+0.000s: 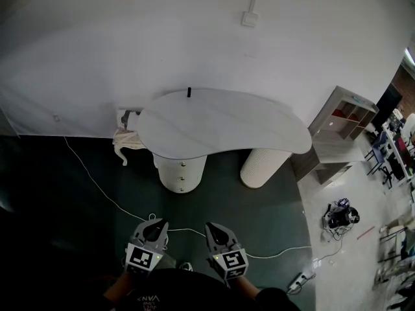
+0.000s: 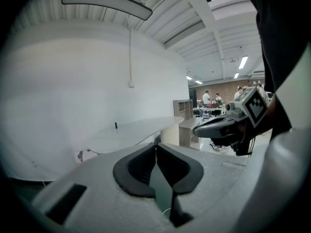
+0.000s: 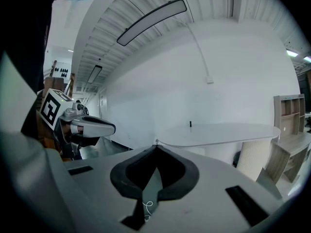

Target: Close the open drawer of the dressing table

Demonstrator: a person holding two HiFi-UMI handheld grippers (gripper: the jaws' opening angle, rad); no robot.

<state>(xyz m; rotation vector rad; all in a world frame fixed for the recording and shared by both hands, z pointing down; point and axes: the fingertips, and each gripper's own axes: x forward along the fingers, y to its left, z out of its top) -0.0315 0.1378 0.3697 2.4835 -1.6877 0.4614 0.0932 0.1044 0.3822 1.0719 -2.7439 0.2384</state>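
The left gripper (image 1: 155, 224) and right gripper (image 1: 213, 229) are both pinched together, empty. One table (image 1: 220, 125) stands on two pedestals (image 1: 181, 172).

- A white, curved dressing table top (image 1: 220, 125) is carried by a round drawer unit (image 1: 181, 170) and a ribbed column (image 1: 262, 166), both stood on the dark green floor (image 1: 65, 225).
- A small dark object (image 1: 189, 92) is set upright at the top's rear edge.
- A white cable (image 1: 97, 186) is trailed across the floor.
- A power strip (image 1: 299, 280) is laid at the right.
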